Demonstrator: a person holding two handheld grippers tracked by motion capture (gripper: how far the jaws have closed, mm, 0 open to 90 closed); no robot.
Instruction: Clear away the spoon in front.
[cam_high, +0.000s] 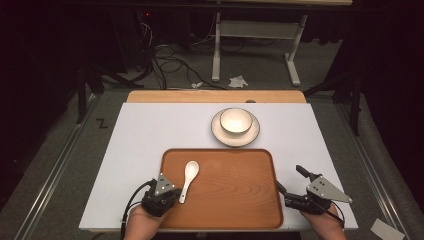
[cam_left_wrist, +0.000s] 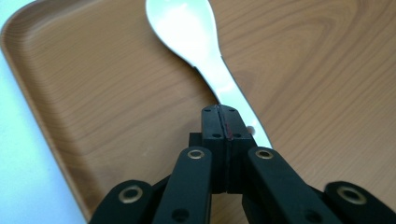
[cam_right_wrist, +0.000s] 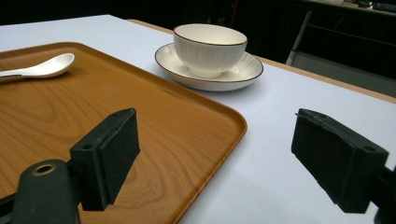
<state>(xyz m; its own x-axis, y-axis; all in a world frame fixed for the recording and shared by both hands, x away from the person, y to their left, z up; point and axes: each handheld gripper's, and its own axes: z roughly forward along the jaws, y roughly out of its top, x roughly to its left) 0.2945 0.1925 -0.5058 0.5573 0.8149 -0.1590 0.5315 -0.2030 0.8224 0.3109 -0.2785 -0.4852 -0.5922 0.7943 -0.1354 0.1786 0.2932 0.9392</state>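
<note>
Left gripper: the left gripper (cam_high: 175, 194) sits over the near left corner of the tray (cam_high: 235, 195), its jaws together. In the left gripper view the pads meet flush with nothing between them (cam_left_wrist: 219, 122).
Spoon: a white spoon (cam_high: 189, 179) lies on the left part of the tray, long axis running near to far, bowl end pointing away from the person and tilted slightly right. Its handle end passes just beside the closed jaw tips (cam_left_wrist: 233, 93); whether it touches them cannot be told.
Tray: wooden, with a raised rim, its near edge close to the table's near edge. The middle and right of it are bare wood.
Table: a white top (cam_high: 140, 145) with open surface left of the tray and beyond it.
Bowl and saucer: past the tray's far edge, a white bowl (cam_high: 235, 121) stands upright on a saucer (cam_high: 218, 135); what the bowl holds cannot be told.
Right gripper: the right gripper (cam_high: 290, 179) is just off the tray's right edge, jaws wide apart and gripping nothing (cam_right_wrist: 210, 154).
</note>
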